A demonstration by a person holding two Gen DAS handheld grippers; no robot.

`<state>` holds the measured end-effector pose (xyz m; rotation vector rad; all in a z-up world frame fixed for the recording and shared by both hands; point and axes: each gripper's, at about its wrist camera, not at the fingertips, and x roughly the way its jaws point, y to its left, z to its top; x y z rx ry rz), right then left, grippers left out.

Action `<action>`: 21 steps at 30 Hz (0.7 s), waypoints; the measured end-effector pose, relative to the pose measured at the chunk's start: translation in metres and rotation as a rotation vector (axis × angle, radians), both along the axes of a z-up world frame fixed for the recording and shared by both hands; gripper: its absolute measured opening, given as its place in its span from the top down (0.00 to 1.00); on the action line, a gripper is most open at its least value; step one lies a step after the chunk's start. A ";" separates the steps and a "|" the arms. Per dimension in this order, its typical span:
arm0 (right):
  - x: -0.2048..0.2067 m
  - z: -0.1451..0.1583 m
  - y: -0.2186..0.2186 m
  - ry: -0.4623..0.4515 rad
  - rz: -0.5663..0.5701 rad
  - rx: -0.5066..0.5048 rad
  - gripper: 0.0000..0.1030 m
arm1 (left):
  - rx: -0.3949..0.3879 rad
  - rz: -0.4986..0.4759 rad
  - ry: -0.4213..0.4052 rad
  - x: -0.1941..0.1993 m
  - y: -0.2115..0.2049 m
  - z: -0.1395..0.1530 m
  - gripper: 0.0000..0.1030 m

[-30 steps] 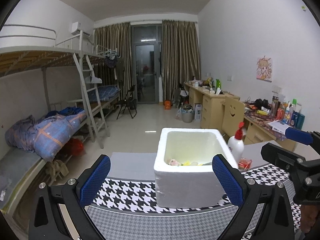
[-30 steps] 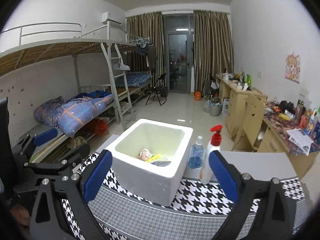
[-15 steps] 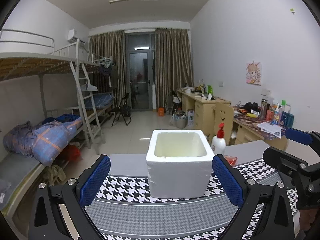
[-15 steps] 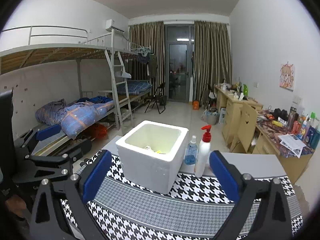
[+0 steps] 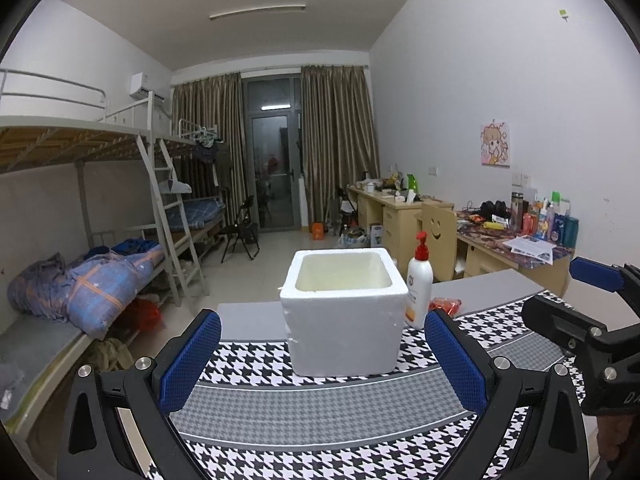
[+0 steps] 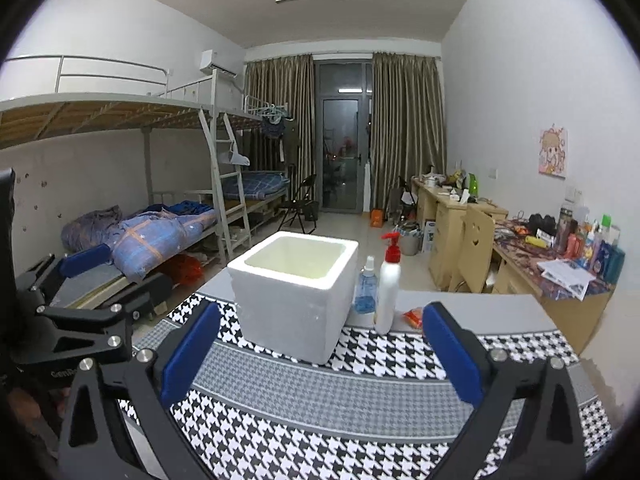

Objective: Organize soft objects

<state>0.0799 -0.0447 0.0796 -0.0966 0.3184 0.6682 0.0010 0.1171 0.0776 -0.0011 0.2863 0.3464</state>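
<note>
A white foam box (image 5: 342, 316) (image 6: 294, 294) stands on a table covered by a houndstooth cloth (image 5: 320, 408) (image 6: 352, 392). Its inside is hidden from this low angle. My left gripper (image 5: 324, 364) is open and empty, held back from the box's near side. My right gripper (image 6: 320, 350) is also open and empty, a little nearer the table's front. In the left wrist view the right gripper's fingers (image 5: 596, 276) show at the right edge; in the right wrist view the left gripper's fingers (image 6: 82, 258) show at the left.
A white pump bottle with a red top (image 5: 419, 284) (image 6: 389, 284) and a blue spray bottle (image 6: 366, 292) stand right of the box. A small red packet (image 5: 444, 305) (image 6: 414, 316) lies beside them. Bunk beds fill the left, cluttered desks the right.
Both grippers have drawn back and lowered from the box, so its contents, seen earlier, are now out of sight. Both have stayed open.
</note>
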 end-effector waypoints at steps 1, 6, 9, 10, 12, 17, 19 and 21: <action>0.000 -0.002 -0.002 0.002 -0.003 0.004 0.01 | -0.003 0.000 -0.003 -0.001 -0.001 -0.002 0.01; -0.010 -0.014 -0.011 -0.042 -0.045 0.020 0.01 | -0.014 0.024 -0.024 -0.010 -0.006 -0.014 0.01; -0.015 -0.022 -0.017 -0.066 -0.063 0.038 0.01 | -0.006 0.021 -0.045 -0.017 -0.012 -0.020 0.01; -0.017 -0.026 -0.019 -0.071 -0.069 0.048 0.01 | -0.005 0.017 -0.052 -0.019 -0.014 -0.021 0.01; -0.018 -0.030 -0.022 -0.075 -0.070 0.060 0.01 | 0.009 0.010 -0.067 -0.022 -0.018 -0.024 0.01; -0.020 -0.038 -0.024 -0.085 -0.073 0.063 0.01 | 0.009 0.002 -0.097 -0.025 -0.022 -0.033 0.01; -0.022 -0.041 -0.026 -0.089 -0.074 0.057 0.01 | 0.002 -0.013 -0.092 -0.024 -0.023 -0.038 0.01; -0.021 -0.044 -0.026 -0.083 -0.077 0.053 0.01 | -0.006 -0.023 -0.082 -0.022 -0.023 -0.041 0.01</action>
